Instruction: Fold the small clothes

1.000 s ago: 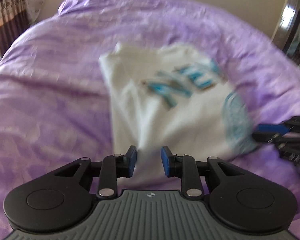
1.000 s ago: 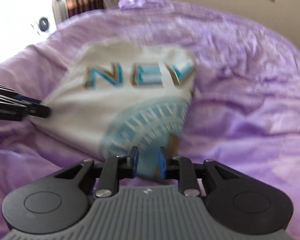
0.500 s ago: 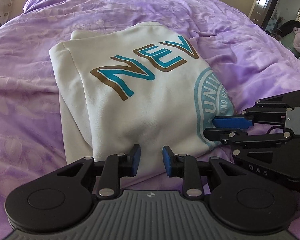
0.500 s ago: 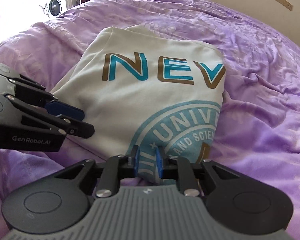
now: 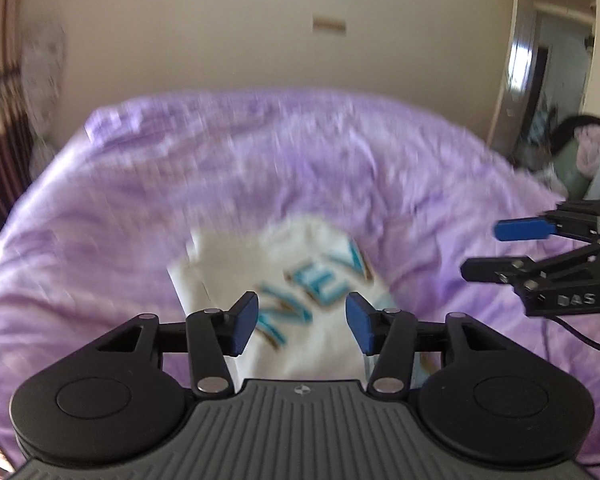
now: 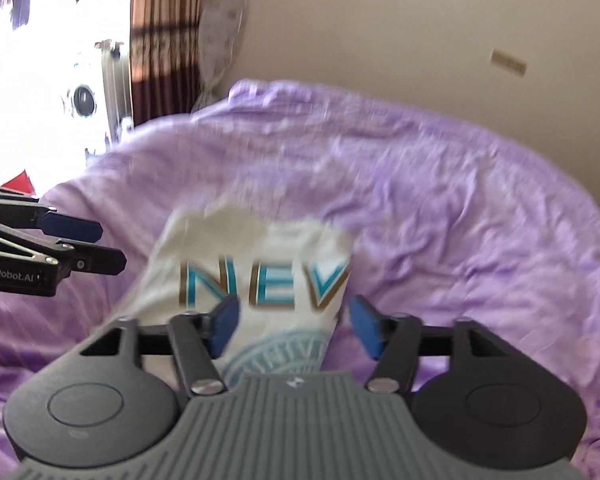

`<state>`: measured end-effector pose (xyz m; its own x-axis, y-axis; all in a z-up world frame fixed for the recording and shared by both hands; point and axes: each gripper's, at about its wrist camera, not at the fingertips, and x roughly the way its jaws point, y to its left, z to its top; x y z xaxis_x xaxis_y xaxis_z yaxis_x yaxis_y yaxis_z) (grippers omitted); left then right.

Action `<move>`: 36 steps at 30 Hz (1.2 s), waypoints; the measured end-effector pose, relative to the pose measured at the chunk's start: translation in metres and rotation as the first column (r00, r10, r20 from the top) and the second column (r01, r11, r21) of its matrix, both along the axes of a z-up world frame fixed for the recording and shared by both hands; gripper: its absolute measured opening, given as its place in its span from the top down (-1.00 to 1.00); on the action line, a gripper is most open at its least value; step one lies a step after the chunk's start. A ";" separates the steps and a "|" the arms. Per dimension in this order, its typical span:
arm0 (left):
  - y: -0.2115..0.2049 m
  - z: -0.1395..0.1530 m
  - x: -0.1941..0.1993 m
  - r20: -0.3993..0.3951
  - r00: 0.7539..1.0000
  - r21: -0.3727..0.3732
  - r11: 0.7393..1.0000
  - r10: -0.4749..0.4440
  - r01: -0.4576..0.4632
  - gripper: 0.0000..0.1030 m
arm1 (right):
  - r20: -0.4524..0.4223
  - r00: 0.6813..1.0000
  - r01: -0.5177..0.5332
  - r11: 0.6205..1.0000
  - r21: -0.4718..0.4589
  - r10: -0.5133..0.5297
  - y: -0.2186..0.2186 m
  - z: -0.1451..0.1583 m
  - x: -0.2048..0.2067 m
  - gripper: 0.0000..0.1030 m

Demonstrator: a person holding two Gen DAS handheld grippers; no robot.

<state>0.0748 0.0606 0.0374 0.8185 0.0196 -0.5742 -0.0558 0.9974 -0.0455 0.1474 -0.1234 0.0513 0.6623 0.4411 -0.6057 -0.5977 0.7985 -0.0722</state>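
A folded white shirt (image 5: 300, 280) with teal "NEV" lettering and a round teal emblem lies on the purple bedspread (image 5: 180, 200); it also shows in the right wrist view (image 6: 260, 264). My left gripper (image 5: 302, 322) is open and empty, raised above the shirt's near edge. My right gripper (image 6: 294, 330) is open and empty, also above the near edge. Each gripper shows in the other's view, the right one (image 5: 500, 248) at the right and the left one (image 6: 96, 244) at the left. Both views are motion-blurred.
The bedspread (image 6: 460, 220) covers the whole bed. A beige wall (image 5: 260, 40) stands behind it. A doorway (image 5: 540, 80) is at the far right, and striped curtains (image 6: 164, 32) with a bright window are at the left.
Both grippers opened, let go of the shirt's near edge, and pulled back and up. The shirt now lies folded on the bed, lower in both views.
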 end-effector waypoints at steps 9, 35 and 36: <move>-0.024 0.046 -0.048 0.177 0.982 0.009 0.997 0.073 -0.075 -0.53 | 0.127 0.992 0.015 0.997 0.071 -0.024 -0.019 0.053 -0.077 -0.59; -0.022 -0.069 -0.035 -0.211 0.950 0.033 0.973 0.230 -0.228 -0.81 | -0.202 0.963 0.192 0.980 0.053 -0.178 0.009 -0.078 -0.071 -0.59; -0.021 -0.071 -0.033 -0.223 0.946 0.032 0.971 0.236 -0.235 -0.81 | -0.211 0.960 0.196 0.979 0.046 -0.183 0.009 -0.081 -0.069 -0.59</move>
